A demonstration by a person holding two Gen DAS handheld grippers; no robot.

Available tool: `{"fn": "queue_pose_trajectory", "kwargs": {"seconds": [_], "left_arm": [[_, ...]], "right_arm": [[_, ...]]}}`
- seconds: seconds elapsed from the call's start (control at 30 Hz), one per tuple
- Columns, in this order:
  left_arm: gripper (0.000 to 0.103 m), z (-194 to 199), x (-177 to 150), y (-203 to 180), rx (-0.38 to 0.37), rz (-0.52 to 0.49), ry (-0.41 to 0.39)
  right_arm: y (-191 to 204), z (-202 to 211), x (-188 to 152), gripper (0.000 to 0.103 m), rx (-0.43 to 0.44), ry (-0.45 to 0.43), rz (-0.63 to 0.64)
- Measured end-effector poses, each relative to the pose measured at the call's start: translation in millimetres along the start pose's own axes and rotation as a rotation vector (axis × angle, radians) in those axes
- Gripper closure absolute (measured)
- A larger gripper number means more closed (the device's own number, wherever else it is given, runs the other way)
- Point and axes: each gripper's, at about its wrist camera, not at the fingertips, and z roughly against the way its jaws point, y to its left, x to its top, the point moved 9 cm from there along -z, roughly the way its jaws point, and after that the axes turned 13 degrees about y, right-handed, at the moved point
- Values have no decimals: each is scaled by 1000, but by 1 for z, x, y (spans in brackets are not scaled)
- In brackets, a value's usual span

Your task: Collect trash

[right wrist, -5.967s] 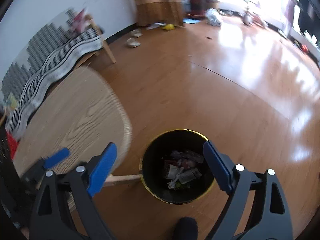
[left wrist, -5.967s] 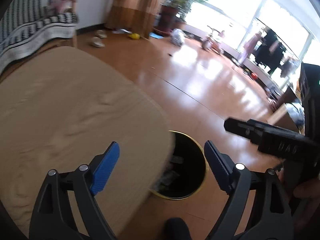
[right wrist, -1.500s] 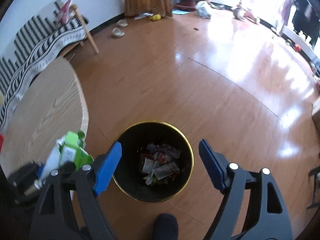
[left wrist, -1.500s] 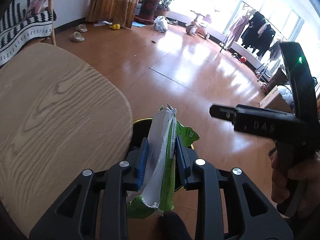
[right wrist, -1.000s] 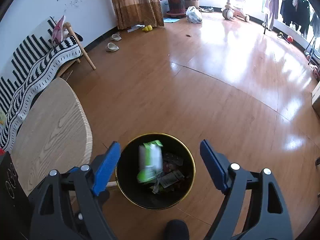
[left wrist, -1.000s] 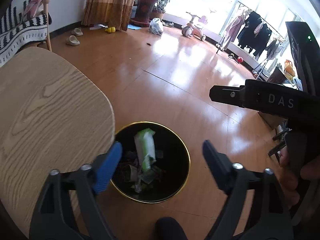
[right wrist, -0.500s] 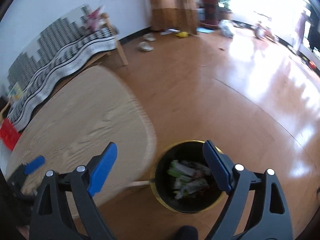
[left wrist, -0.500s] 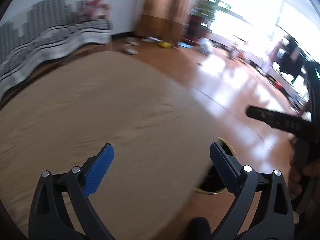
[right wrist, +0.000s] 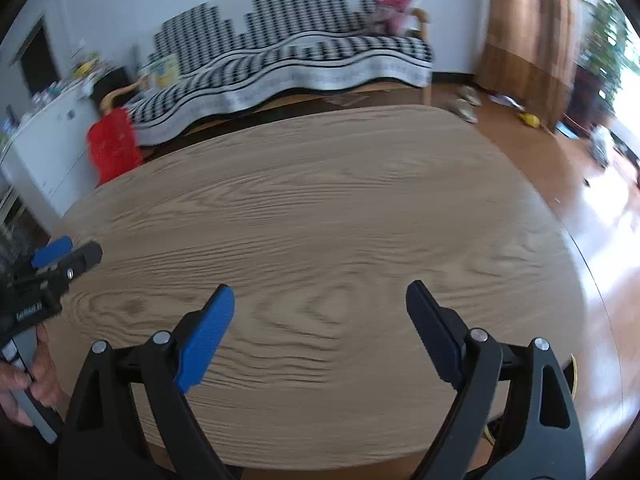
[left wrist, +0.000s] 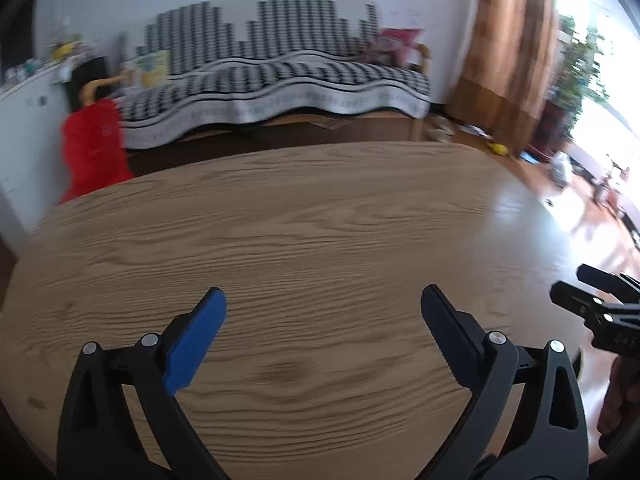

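Under my claws spreads a rounded bench [left wrist: 320, 240] of pale wood with a strong wavy grain — I see only bare top in both views. Its far edge curves before a dark gap, and on my right it ends over the glossy orange-brown floor [right wrist: 592, 184] — sunlit there.

The trash bin [right wrist: 573, 376] shows only as a thin gold rim sliver at the lower right of the right wrist view; the tabletop [right wrist: 320, 216] hides the rest, contents included. In the left wrist view the right gripper [left wrist: 600, 300] is cut off by the right edge, so its jaws cannot be read. The red object [left wrist: 94, 148] at upper left is motion-blurred beyond naming. Items on the white cabinet [right wrist: 44, 148] are too small and smeared to identify.
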Motion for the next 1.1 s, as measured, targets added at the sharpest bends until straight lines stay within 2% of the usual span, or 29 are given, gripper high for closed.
{"fn": "queue_pose_trajectory", "kwargs": {"seconds": [0.13, 0.27, 0.37, 1.1], "left_arm": [[8, 8, -6, 49, 37, 67, -8], [8, 10, -12, 85, 63, 108, -10], [8, 11, -15, 95, 77, 117, -8], [8, 10, -30, 89, 86, 109, 4]], "right_arm": [[49, -17, 2, 18, 11, 17, 80], [66, -31, 3, 18, -4, 27, 106], [68, -35, 1, 18, -5, 34, 105], [57, -34, 3, 18, -4, 32, 101]]}}
